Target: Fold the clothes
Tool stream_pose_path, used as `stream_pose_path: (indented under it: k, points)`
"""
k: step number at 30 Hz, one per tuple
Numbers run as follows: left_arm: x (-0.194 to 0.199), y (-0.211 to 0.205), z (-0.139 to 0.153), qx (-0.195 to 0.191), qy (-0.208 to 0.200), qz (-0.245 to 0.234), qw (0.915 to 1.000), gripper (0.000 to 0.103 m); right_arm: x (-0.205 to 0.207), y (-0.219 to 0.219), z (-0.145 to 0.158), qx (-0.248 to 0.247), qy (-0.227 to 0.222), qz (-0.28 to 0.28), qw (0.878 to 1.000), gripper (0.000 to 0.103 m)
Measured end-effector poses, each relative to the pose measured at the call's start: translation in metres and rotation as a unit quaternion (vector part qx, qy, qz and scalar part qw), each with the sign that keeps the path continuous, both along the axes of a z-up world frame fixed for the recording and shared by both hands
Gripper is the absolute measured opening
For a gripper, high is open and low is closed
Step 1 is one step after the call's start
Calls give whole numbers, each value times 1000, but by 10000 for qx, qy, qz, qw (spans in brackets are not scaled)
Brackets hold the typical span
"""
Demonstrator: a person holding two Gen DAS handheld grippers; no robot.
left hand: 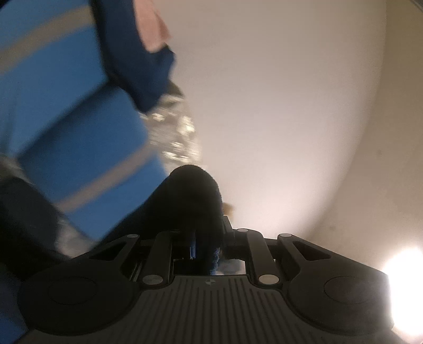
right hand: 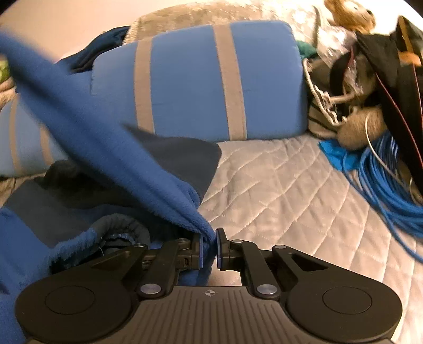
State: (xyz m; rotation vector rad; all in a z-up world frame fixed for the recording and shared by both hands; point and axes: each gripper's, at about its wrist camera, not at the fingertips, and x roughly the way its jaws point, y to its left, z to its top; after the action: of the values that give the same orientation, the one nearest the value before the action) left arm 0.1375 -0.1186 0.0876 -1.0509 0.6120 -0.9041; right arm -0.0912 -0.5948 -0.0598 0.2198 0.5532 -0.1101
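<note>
**Mia:** Where is the thing to fold?

**Ben:** It is the blue fleece. It is soft and fuzzy. It hangs in front of the striped pillow and runs down to the right tool. More of it lies bunched up on the bed, to the left of that tool.

**Mia:** Does the right tool have it?

**Ben:** Yes. Its two fingers sit close together with a fold of the fleece pinched between them. The fleece stretches up and away from there, so it looks pulled tight.

**Mia:** And the left tool?

**Ben:** Its fingers are close together too, and a dark lump of cloth sticks up from between them. It is too dark to see the color well. It looks like part of the same fleece, but that is a guess. That tool points up at a pale wall, with the striped pillow off to its left.

**Mia:** Is the folding done?

**Ben:** No. It looks like it has just begun. The fleece is lifted, not flat, and no neat fold shows yet. It must be spread out, folded over and laid down.

**Mia:** What is right of the striped pillow?

**Ben:** A messy pile, with a blue cord and a teddy bear.
</note>
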Motion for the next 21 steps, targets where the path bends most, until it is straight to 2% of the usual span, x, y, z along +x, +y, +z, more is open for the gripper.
stream_pose_path:
  k: [3, 6, 10, 13, 17, 21]
  points:
    - [-6, 37, -26, 449, 107, 93, 9989, 16, 0, -1, 1, 114, 33, -18, 9999, 11]
    - [-13, 67, -53, 833, 328, 145, 9959, 17, 0, 1, 2, 22, 83, 55, 9999, 11]
    - [-23, 94, -96, 1482, 750, 130, 9860, 17, 1, 3, 1, -107, 175, 83, 9998, 11]
    - [-30, 102, -129, 2037, 1084, -23, 9730, 17, 2, 2, -2, -98, 259, 49, 9996, 11]
    - [-33, 99, -166, 2830, 1329, -363, 9492, 17, 3, -3, -6, 205, 363, -57, 9991, 11]
    - [-38, 95, -181, 3470, 1261, -603, 9274, 18, 5, -12, -11, 562, 500, -166, 9970, 13]
